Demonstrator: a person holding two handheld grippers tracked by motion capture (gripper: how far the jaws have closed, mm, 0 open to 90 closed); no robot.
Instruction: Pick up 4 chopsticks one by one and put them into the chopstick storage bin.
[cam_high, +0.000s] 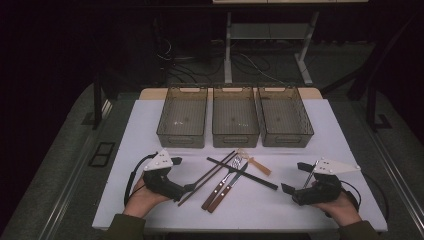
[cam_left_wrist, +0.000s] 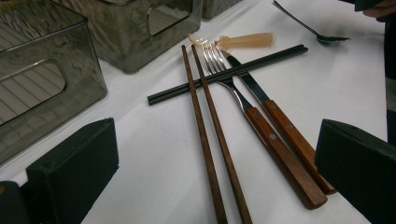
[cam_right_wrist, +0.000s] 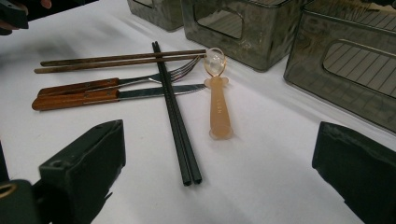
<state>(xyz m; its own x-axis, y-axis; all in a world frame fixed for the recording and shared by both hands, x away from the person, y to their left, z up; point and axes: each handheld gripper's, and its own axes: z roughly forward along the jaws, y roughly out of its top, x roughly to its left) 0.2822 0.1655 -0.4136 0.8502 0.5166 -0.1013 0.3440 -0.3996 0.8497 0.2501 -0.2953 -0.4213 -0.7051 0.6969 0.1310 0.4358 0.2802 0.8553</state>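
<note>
Two brown chopsticks (cam_left_wrist: 210, 135) lie just ahead of the left tongs (cam_left_wrist: 210, 186) — long axis running straight away between the spread jaws — while the right tongs (cam_high: 296, 177), also spread, sit farther off.

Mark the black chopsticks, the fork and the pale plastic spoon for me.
black chopsticks (cam_right_wrist: 176, 116), right gripper view, on the middle of the pair's shafts.
fork (cam_left_wrist: 214, 59), left gripper view, on its metal tines.
pale plastic spoon (cam_right_wrist: 219, 109), right gripper view, on its flat handle.
</note>
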